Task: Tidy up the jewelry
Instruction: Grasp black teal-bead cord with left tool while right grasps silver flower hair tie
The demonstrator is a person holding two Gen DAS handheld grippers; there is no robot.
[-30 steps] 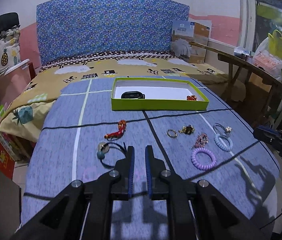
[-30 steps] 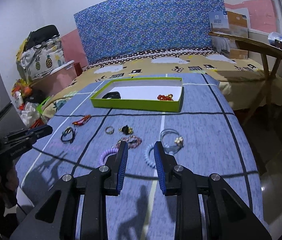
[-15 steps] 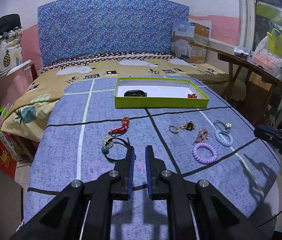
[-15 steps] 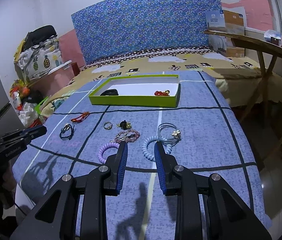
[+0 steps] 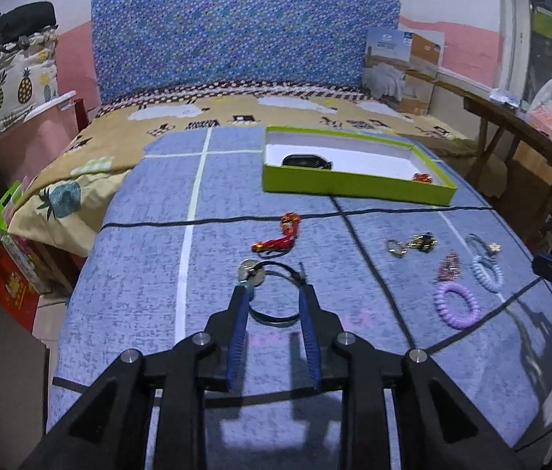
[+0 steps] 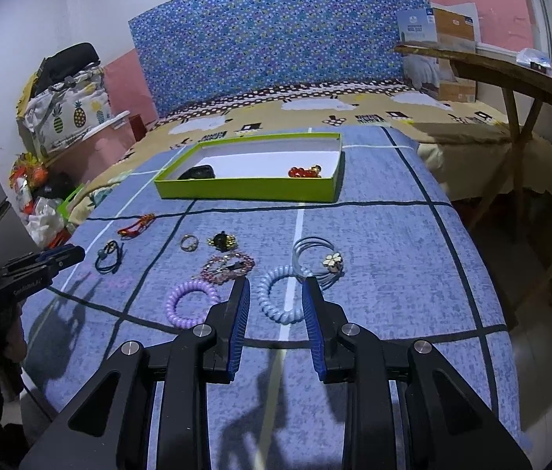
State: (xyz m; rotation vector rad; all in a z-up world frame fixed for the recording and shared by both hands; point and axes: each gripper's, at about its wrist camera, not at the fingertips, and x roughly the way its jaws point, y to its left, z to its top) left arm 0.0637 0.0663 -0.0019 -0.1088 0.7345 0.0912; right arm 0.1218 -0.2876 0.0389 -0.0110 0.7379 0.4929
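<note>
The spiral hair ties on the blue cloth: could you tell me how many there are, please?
2. The purple spiral tie lies just left of the right gripper's fingertips; the pale blue spiral tie lies between its open fingers, beside the purple one. None seem hidden.

Cloth [image 5: 138,274]: blue, black and white grid lines | box [image 5: 354,190]: lime outside, white inside | hair ties: lilac [image 6: 191,303], pale blue [image 6: 281,297] | my claw pads [image 5: 236,329]: blue | headboard [image 5: 244,39]: blue speckled print | cord [image 5: 276,243]: red
</note>
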